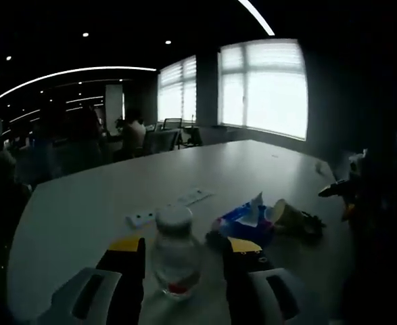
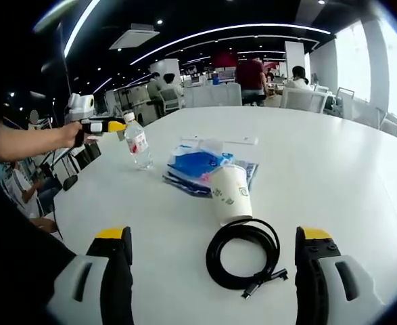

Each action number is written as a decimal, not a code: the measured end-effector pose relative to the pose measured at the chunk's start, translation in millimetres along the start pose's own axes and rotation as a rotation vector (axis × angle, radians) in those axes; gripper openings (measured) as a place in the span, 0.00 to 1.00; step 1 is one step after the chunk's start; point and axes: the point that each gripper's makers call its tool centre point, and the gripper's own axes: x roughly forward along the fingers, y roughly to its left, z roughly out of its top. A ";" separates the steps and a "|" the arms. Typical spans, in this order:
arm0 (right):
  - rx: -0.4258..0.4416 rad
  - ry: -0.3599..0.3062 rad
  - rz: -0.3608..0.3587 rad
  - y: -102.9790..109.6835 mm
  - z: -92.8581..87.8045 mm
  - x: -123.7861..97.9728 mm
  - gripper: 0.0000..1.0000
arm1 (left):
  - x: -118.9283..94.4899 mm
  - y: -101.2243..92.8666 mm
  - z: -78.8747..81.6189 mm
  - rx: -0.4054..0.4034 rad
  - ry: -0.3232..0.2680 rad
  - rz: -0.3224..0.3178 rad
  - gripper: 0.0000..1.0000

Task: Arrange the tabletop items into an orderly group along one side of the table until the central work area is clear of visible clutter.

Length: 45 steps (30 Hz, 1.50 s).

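A: In the left gripper view, what has the left gripper [image 1: 182, 261] got?

B: A clear water bottle [image 1: 176, 252] stands between its yellow-tipped jaws, long axis upright, white cap toward the camera. The jaws flank it closely, but whether they are already pressing it I cannot tell. Beyond it on the white table [image 1: 83, 210] lie a blue packet [image 1: 242, 217], a tipped paper cup [image 1: 283, 214] and a flat white strip [image 1: 168, 206].

A: And the right gripper view?

B: The right gripper [image 2: 212, 261] is spread wide and holds nothing. A coiled black cable [image 2: 243, 256] lies flat between its jaws, just ahead. The cup [image 2: 230, 193] stands directly behind the coil, touching or nearly so, with the blue packet [image 2: 201, 168] behind that. The bottle [image 2: 138, 144] leans at the other gripper's tip, far left.

A: So the cable is the right's job?

B: I'd judge so: it is straight ahead and nearest, needing a forward, downward reach.
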 end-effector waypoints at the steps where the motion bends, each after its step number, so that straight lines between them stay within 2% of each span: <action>1: -0.002 -0.001 0.000 -0.7 1.3 0.1 0.97 | -3.4 -1.1 -1.5 -0.016 0.005 0.011 0.46; 10: -0.003 0.013 -0.007 -9.6 2.7 7.3 0.97 | -27.7 -20.9 -13.4 -0.053 0.031 0.052 0.54; 11: -0.005 0.015 -0.007 -10.3 2.4 8.2 0.97 | -30.4 -13.9 -15.1 -0.054 0.027 0.062 0.57; 12: -0.006 0.017 -0.004 -12.3 1.5 10.1 0.97 | -33.6 -16.0 -16.1 -0.060 0.027 0.070 0.58; 16: -0.016 0.021 0.002 -15.7 1.1 15.4 0.97 | -41.8 -32.3 -17.9 -0.067 0.043 0.083 0.58; 20: -0.024 0.021 0.008 -19.1 2.1 22.3 0.97 | -52.1 -46.6 -11.8 -0.087 0.030 0.099 0.61; 21: -0.024 0.020 0.012 -19.3 3.0 24.5 0.96 | -54.8 -47.2 -14.5 -0.104 0.036 0.107 0.62; 24: -0.033 0.016 0.015 -19.6 5.6 29.8 0.93 | -59.4 -56.2 -9.1 -0.154 0.001 0.115 0.69; 27: -0.043 0.026 0.027 -19.2 4.5 36.3 0.90 | -67.0 -57.4 -8.9 -0.152 -0.012 0.133 0.73; 30: -0.066 0.037 0.035 -17.8 2.5 41.9 0.89 | -73.4 -63.5 -10.4 -0.156 -0.017 0.125 0.75; 33: -0.075 0.043 0.045 -18.1 3.1 49.2 0.87 | -79.5 -59.7 -16.5 -0.162 -0.017 0.115 0.79; 37: -0.096 0.046 0.041 -21.5 4.9 61.6 0.83 | -85.2 -71.3 -21.4 -0.159 -0.012 0.107 0.83; 40: -0.102 0.046 0.042 -22.1 7.1 72.2 0.79 | -90.8 -71.3 -23.7 -0.148 -0.022 0.116 0.83; 44: -0.122 0.052 0.046 -21.0 7.2 83.3 0.73 | -94.3 -76.4 -25.3 -0.143 -0.018 0.131 0.89; 45: -0.118 0.062 0.052 -20.1 6.2 87.5 0.73 | -96.7 -74.5 -22.4 -0.140 -0.040 0.149 0.90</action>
